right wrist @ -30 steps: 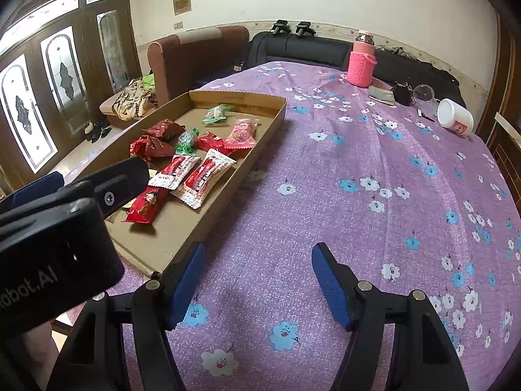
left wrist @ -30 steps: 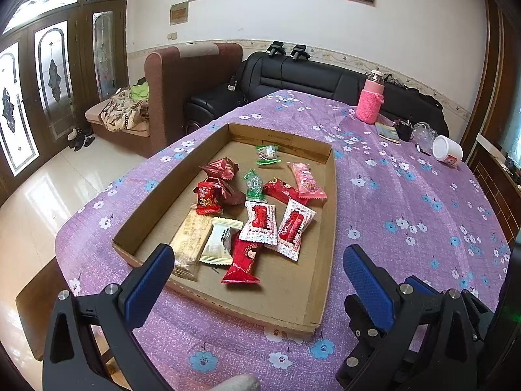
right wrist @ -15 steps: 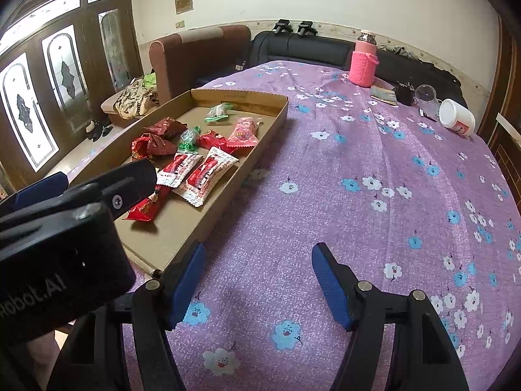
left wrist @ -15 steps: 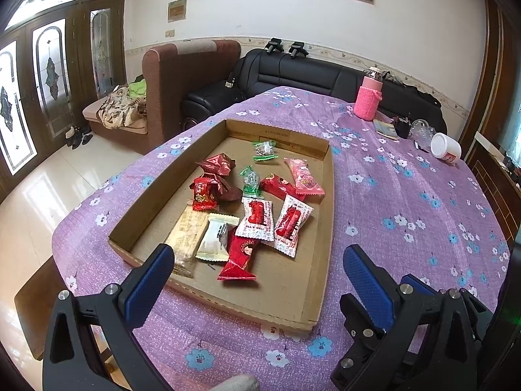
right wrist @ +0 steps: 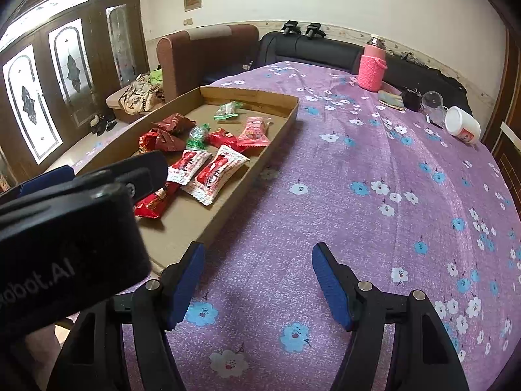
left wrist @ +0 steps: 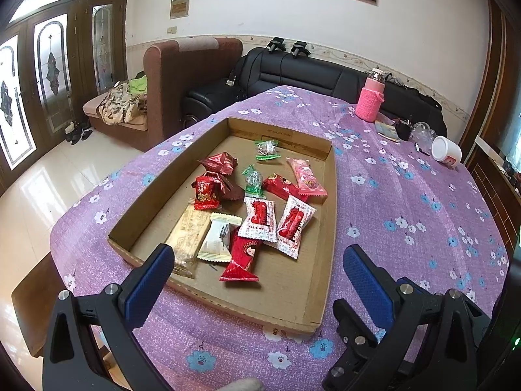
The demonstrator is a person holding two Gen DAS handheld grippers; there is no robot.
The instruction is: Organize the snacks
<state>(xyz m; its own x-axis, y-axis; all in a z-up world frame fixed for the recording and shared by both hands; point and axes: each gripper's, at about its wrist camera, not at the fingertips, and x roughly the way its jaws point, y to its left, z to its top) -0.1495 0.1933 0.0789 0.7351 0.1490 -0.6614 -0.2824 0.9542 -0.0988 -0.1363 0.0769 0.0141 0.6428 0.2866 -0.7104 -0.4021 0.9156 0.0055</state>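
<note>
A shallow cardboard tray (left wrist: 328,228) lies on a purple flowered tablecloth (left wrist: 407,202). Inside it lie several wrapped snacks: two white-and-red packets (left wrist: 276,221), a red packet (left wrist: 241,257), a white packet (left wrist: 216,238), a beige bar (left wrist: 189,234), dark red wrappers (left wrist: 215,176), green candies (left wrist: 254,179) and a pink packet (left wrist: 306,179). My left gripper (left wrist: 257,267) is open and empty above the tray's near edge. My right gripper (right wrist: 257,277) is open and empty over the cloth, right of the tray (right wrist: 276,130). The left gripper's body hides the tray's near left part in the right wrist view.
At the table's far right stand a pink knit-covered bottle (left wrist: 371,97), a small book (left wrist: 386,130), a glass (left wrist: 421,133) and a tipped white cup (left wrist: 446,151). A brown armchair (left wrist: 182,75) and a black sofa (left wrist: 309,71) stand beyond the table.
Both grippers have drawn back and risen slightly, so the tray and snacks look a little farther away. Both stay open. No snack has moved.
</note>
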